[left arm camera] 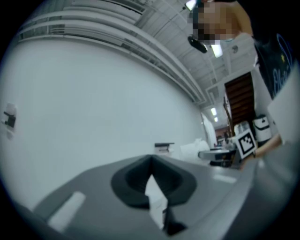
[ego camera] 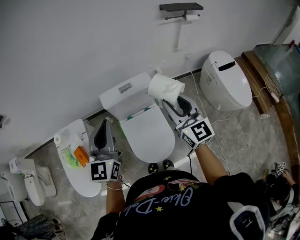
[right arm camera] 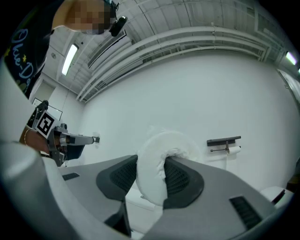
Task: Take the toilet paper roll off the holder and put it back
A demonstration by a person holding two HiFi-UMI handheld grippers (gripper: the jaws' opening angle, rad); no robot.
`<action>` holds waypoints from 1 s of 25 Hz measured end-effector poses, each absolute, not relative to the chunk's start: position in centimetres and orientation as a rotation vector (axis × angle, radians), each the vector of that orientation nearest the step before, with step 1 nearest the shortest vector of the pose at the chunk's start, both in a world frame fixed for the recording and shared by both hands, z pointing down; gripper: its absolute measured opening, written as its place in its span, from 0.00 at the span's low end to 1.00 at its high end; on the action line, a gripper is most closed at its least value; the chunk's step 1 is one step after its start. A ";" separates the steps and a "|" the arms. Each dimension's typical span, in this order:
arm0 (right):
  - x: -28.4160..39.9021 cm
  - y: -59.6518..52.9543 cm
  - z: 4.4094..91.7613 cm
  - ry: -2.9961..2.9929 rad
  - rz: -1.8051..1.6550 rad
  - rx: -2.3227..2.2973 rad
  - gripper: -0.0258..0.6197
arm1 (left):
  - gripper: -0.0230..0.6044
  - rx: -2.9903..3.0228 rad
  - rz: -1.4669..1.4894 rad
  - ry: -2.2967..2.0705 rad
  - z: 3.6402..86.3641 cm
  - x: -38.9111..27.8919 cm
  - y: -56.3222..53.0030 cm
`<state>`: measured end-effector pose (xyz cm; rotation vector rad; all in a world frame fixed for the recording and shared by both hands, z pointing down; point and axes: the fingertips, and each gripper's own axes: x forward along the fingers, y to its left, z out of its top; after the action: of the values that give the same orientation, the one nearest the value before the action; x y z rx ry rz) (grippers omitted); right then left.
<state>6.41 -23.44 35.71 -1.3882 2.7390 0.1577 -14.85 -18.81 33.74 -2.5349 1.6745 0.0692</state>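
Note:
My right gripper (ego camera: 169,96) is shut on a white toilet paper roll (ego camera: 165,88) and holds it up over the toilet tank, well short of the wall. In the right gripper view the roll (right arm camera: 150,164) is squeezed between the two dark pads (right arm camera: 180,180). The dark holder (ego camera: 180,8) is fixed high on the white wall, with a small roll (ego camera: 192,17) on its bar and a strip of paper hanging down. My left gripper (ego camera: 106,123) hangs lower left, shut and empty. In its own view the left gripper's (left arm camera: 151,161) tips meet.
A white toilet (ego camera: 140,122) stands below the grippers. Another lidded toilet (ego camera: 225,79) is at the right, and a third (ego camera: 75,168) at the left carries an orange pack (ego camera: 80,154). Cables (ego camera: 220,140) trail over the floor. A wooden step (ego camera: 255,79) runs along the right.

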 end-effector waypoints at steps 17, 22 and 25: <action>0.6 -42.7 51.3 3.922 0.363 -1.032 0.30 | 0.04 -2.483 -0.071 1.928 37.6 -19.9 -18.0; -1.5 -45.7 56.8 4.176 0.420 -0.756 0.30 | 0.04 -2.470 -0.146 2.068 40.4 -22.1 -17.9; -2.8 -46.9 58.7 4.235 0.461 -0.665 0.30 | 0.04 -2.451 -0.185 2.134 41.7 -23.6 -17.6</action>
<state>-2.76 -46.88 58.68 -0.6650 4.2348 0.4612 -23.61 -17.56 41.72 -2.4508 2.1339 -0.1851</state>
